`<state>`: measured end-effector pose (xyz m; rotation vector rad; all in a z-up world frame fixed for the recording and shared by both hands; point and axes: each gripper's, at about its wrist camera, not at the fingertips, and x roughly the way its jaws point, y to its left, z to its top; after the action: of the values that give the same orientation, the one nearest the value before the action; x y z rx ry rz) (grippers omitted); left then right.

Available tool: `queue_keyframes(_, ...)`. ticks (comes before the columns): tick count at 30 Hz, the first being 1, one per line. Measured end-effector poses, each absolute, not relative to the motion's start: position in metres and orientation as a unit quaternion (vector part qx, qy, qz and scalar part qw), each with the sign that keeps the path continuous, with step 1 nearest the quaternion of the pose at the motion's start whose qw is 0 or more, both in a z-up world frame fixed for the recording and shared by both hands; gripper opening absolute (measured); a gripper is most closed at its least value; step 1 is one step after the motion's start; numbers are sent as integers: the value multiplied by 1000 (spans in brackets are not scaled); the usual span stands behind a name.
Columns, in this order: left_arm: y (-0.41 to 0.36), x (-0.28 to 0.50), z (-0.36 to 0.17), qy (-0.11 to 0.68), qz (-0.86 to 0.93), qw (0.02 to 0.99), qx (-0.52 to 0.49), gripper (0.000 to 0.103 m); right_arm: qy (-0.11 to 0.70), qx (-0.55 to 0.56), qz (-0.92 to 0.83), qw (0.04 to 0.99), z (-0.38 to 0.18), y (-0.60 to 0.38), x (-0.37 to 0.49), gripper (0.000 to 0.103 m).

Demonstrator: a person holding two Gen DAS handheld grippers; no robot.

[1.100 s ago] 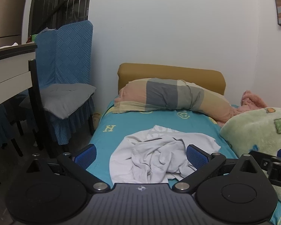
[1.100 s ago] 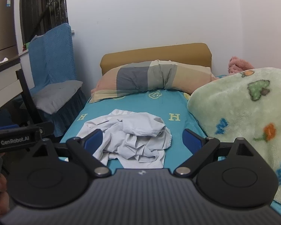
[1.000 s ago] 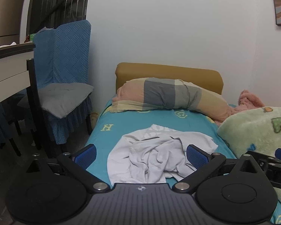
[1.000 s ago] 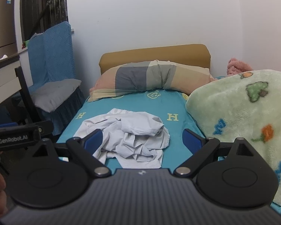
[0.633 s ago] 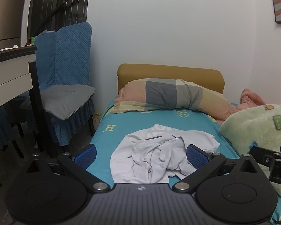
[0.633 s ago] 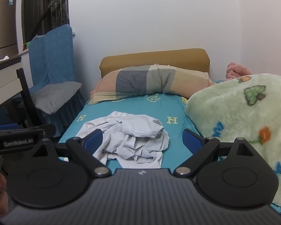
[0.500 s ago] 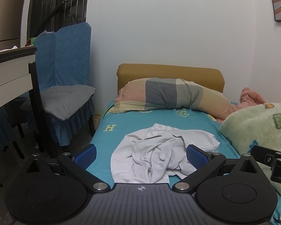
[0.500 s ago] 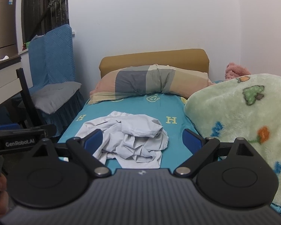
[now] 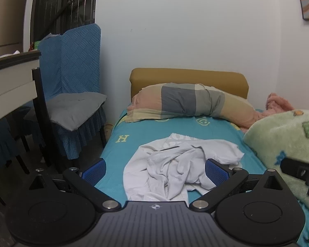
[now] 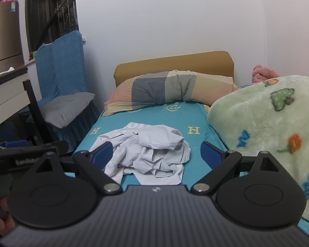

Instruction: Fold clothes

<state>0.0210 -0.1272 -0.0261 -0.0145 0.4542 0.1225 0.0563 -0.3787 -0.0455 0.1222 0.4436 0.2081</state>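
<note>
- Left wrist view: left gripper (image 9: 155,169) held above the near end of the bed, blue-padded fingers (image 9: 94,170) spread wide, gripping nothing.
- Crumpled white cotton garment (image 9: 179,165) lying loose on the teal bed sheet with yellow letters (image 9: 146,136), framed between the fingers but not touching them.
- Patchwork grey, peach and cream pillow (image 9: 190,103) across the head of the bed, against a mustard padded headboard (image 9: 188,76).
- Pale green fleece blanket with cartoon prints (image 9: 284,138) heaped at the right; blue-covered chair with a grey cushion (image 9: 76,107) standing left of the bed.
- Right wrist view: right gripper (image 10: 157,154) likewise wide apart and empty, same garment (image 10: 148,151) bunched on the sheet (image 10: 160,116) between its fingers (image 10: 211,154), blanket (image 10: 267,127) close on the right.
</note>
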Motion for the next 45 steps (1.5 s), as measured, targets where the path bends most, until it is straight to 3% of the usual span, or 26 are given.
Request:
queue_keyframes(7,-120,34,-17,220,95,969,-59,103,255,50,164,952,-38,-358,118,92)
queue_keyframes(11,-114,47,-25,231,93,964,-94,103,288,29,174,941,-63,-330,179,91)
queue_keyframes(13,-116,54,-32,236,94,962,-103,103,317,21,173,932,-86,-315,210,64)
queue_keyframes(18,-109,76,-60,263,90,950,-146,103,333,-33,151,930,-137,-287,258,51)
queue_keyframes(21,-107,89,-76,281,82,941,-171,103,333,-22,123,935,-150,-293,274,21)
queue_keyframes(25,-107,104,-79,286,56,936,-199,102,312,16,133,941,-130,-314,268,9)
queue_keyframes(37,-99,102,-49,237,-55,950,-196,101,229,71,149,959,-26,-366,176,8)
queue_keyframes(45,-172,77,-36,233,-126,958,-111,102,208,103,176,957,-14,-376,115,8)
